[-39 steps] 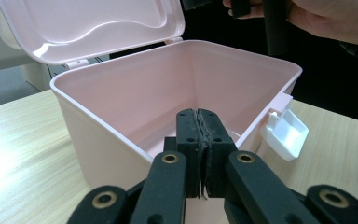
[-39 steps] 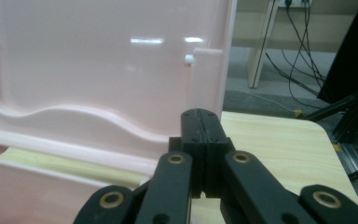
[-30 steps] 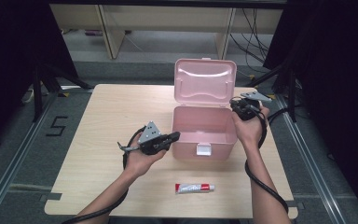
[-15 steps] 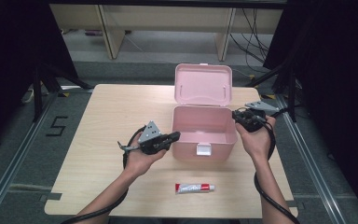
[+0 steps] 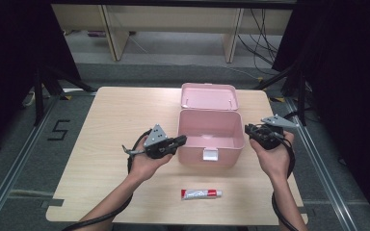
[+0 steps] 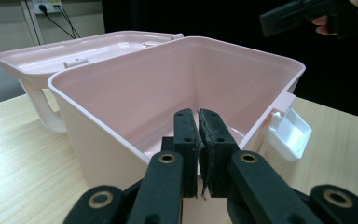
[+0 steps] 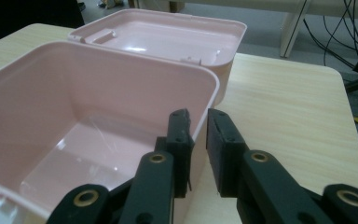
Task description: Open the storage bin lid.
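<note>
An open pink box (image 5: pixel 211 137) sat on the desk (image 5: pixel 101 120) between both hand-held grippers. The left hand-held gripper (image 5: pixel 179 141) was shut beside its wall, apparently steadying it; the right hand-held gripper (image 5: pixel 248 130), jaws just opening, narrow and empty, had let go.

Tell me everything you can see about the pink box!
The pink box looks like smooth, shiny plastic. It is square with rounded corners and stands upright on the wooden table. Its lid is swung fully open and lies back behind it, underside up. Inside it is empty. A white latch hangs on the front wall. The left hand-held gripper rests at its left rim, apparently gripping the wall. The right hand-held gripper sits just off the right wall.
</note>
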